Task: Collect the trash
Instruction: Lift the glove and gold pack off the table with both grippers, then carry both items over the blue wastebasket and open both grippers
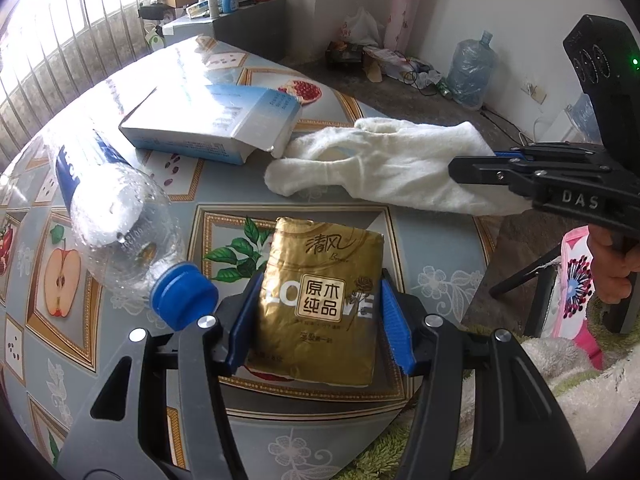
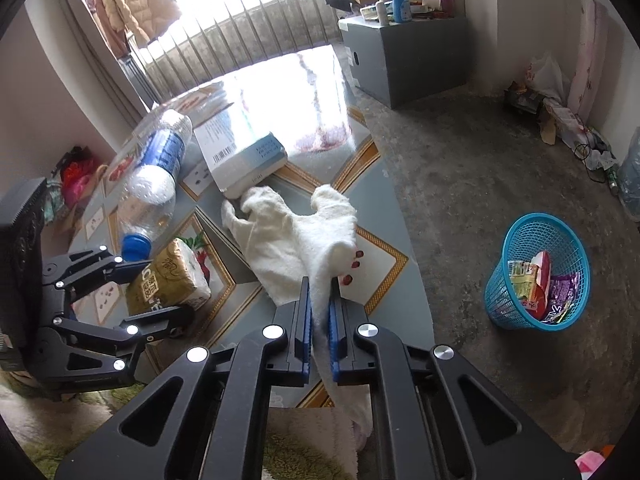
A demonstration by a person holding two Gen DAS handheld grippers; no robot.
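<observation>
Right tongs (image 2: 320,312) pinch cloth (image 2: 296,236) at bench (image 2: 400,216) near edge | left tongs (image 1: 316,312) grip tissue pack (image 1: 320,280) | advice: lift cloth clear before swinging toward basket (image 2: 536,272)

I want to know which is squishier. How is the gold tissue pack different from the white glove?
The gold tissue pack is a shiny, puffy block with printed writing; the white glove is plain, fuzzy and flat. The pack sits between the left gripper pads; the right gripper pinches the glove's cuff. Both lie on the table, and both look soft.
</observation>
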